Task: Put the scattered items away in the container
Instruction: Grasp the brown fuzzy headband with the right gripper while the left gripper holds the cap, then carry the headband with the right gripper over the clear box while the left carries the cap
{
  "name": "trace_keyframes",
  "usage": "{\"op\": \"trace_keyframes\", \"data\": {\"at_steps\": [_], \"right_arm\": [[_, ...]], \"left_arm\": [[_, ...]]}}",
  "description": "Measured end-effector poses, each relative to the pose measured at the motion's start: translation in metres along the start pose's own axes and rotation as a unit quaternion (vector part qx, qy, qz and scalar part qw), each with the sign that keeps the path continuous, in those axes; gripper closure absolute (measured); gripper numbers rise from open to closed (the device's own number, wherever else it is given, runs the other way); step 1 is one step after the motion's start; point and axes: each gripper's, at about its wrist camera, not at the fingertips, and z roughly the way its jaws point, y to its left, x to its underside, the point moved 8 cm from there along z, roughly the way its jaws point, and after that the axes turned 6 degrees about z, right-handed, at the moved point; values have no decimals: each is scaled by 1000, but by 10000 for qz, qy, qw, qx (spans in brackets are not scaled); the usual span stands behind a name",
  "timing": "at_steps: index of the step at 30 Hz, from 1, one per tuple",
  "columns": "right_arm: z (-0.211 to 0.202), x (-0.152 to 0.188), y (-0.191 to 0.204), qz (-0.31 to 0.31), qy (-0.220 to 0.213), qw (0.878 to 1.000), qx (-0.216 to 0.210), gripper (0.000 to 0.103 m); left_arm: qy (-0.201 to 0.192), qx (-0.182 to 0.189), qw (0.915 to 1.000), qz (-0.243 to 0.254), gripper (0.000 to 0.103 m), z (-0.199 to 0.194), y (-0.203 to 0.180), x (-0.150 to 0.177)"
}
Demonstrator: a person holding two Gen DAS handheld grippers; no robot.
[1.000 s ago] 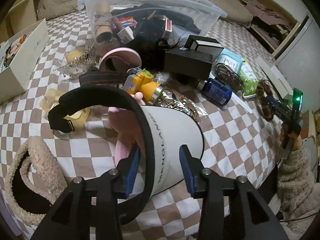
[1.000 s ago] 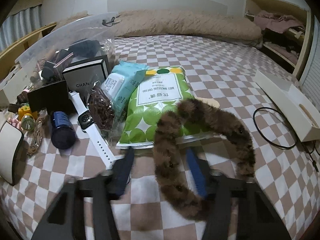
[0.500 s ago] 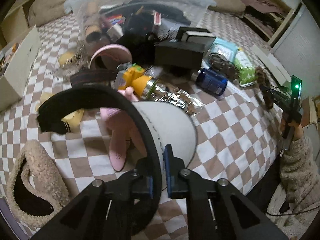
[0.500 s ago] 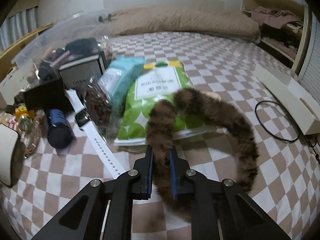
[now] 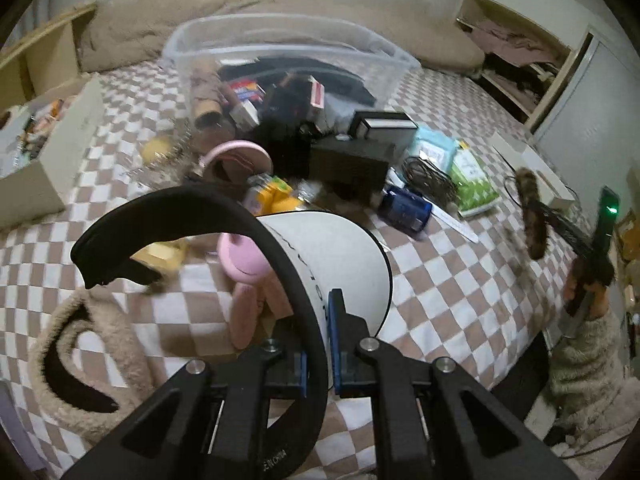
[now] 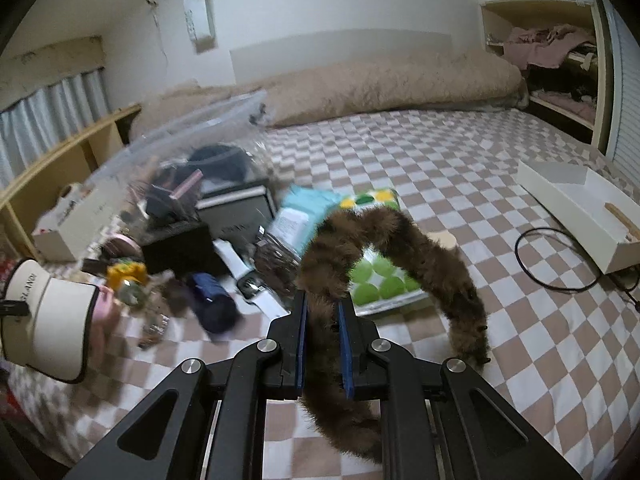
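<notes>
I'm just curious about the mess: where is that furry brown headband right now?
The furry brown headband is clamped in the right gripper, arching above the green dotted packet on the checkered bed; the left wrist view shows it at far right.

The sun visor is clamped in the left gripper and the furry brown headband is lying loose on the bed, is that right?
Not quite. The sun visor is clamped in the left gripper, but the furry brown headband is not lying loose: the right gripper is shut on it and holds it above the bed, as the right wrist view shows.
</notes>
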Motion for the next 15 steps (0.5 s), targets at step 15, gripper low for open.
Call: {"op": "trace_keyframes", "data": {"at_steps": [15], "right_arm": [[-30, -99, 30, -185, -566, 9962, -639, 88]], "left_arm": [[-840, 117, 9955, -414, 94, -32, -1, -83]]}}
